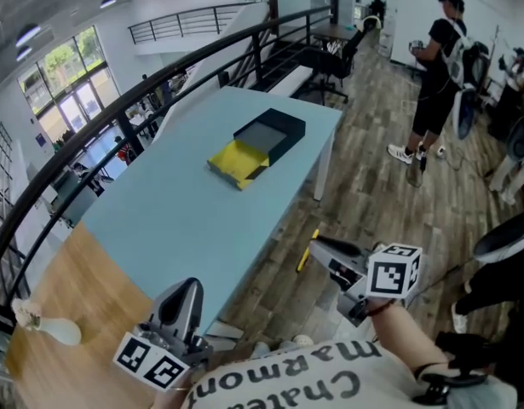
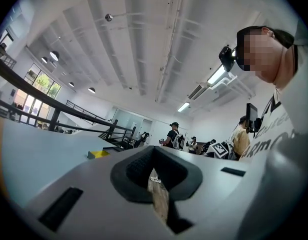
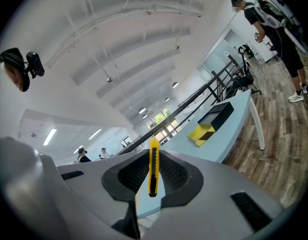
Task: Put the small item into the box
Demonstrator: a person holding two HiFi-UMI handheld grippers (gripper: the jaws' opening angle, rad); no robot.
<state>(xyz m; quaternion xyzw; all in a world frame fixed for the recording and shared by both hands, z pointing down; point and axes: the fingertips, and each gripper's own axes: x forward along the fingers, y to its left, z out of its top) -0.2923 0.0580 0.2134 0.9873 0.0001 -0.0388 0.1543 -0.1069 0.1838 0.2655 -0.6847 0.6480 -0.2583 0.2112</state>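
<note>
Utility knife [image 3: 153,166] – a slim yellow snap-blade cutter – sits clamped between the pads of the right claw [image 1: 321,249]. It stands upright in the right gripper view, with its tip poking past the pads toward 12 o'clock. The claw is narrowed onto the flat sides of the handle, roughly at mid-length as far as that view shows.

The knife looks light and stiff, with a hard and fairly slick plastic shell, so it probably twists or slides if the squeeze eases. A hold across the broad faces near the middle, as now, seems the soundest. No blade shows, and whether it is retracted cannot be told.

The left claw [image 2: 155,170] is drawn together to a thin slit with nothing between its pads, only floor showing through. It hangs low at about 7 o'clock in the head view.

The box [image 1: 263,141], dark with a yellow flap folded open, lies on the pale blue table [image 1: 185,211]. It is well apart from the knife, toward 11 o'clock from the right claw. The knife is out over the wooden floor, off the table's near edge, so the carry to the box is not yet made.
</note>
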